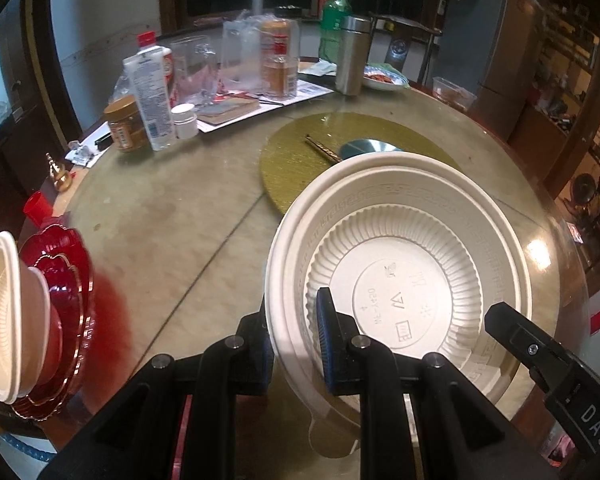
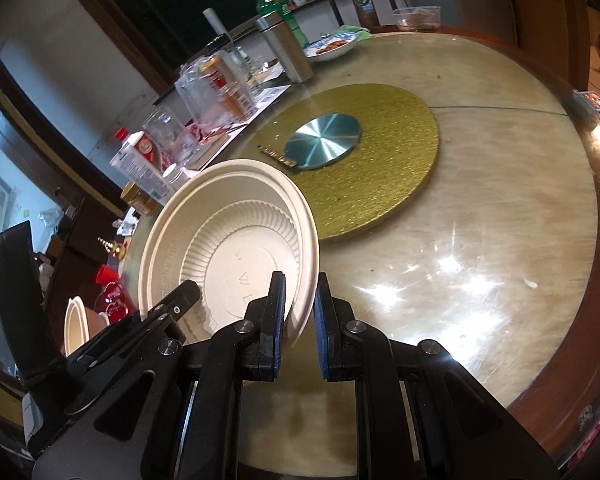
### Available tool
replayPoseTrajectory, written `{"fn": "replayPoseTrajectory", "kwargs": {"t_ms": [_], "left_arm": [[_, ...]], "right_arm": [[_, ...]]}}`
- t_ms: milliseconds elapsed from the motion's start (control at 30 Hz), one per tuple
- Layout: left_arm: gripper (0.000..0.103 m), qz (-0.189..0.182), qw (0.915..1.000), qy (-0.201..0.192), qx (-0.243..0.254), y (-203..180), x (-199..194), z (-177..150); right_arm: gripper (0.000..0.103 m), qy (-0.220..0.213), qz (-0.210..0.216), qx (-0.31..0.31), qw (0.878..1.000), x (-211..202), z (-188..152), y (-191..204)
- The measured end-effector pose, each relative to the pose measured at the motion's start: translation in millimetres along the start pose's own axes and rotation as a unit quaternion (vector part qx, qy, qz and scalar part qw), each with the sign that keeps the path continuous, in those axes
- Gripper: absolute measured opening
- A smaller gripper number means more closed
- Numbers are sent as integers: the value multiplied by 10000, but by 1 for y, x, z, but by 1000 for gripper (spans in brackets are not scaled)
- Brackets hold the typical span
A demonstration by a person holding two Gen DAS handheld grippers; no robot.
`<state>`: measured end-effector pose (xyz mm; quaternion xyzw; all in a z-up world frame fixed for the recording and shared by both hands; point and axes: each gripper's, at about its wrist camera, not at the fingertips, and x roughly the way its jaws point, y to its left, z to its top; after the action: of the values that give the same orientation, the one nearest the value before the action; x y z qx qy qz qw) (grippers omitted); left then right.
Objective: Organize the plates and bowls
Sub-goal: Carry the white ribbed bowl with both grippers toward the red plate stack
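Observation:
A large cream plastic bowl (image 1: 412, 264) is held tilted above the round table, its inside facing both cameras. My left gripper (image 1: 296, 340) is shut on the bowl's near left rim. My right gripper (image 2: 300, 320) straddles the bowl (image 2: 228, 240) at its right rim, one finger inside and one outside; whether its pads press the rim is unclear. The right gripper's tip also shows in the left wrist view (image 1: 512, 328). At the table's left edge a smaller cream bowl (image 1: 0, 312) sits stacked in a pinkish bowl on red scalloped plates (image 1: 68, 280).
A gold round mat (image 2: 380, 184) with a blue-silver disc (image 2: 322, 140) lies at the table's centre. Bottles, jars, clear cups and a steel flask (image 1: 354, 54) crowd the far left side. A dish of food (image 2: 332, 46) sits at the far edge. A red cup (image 1: 38, 206) stands near the red plates.

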<state>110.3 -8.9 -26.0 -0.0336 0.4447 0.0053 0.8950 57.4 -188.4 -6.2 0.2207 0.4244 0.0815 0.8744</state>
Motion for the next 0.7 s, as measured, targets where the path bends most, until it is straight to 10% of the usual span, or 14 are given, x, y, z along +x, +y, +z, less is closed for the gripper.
{"fn": "replayPoseTrajectory", "kwargs": {"t_ms": [700], "left_arm": [[18,45,9995,-137,-293,39,-18,-12]], "right_arm": [[13,-12,151,-411,9990,-2,-12,38]]}}
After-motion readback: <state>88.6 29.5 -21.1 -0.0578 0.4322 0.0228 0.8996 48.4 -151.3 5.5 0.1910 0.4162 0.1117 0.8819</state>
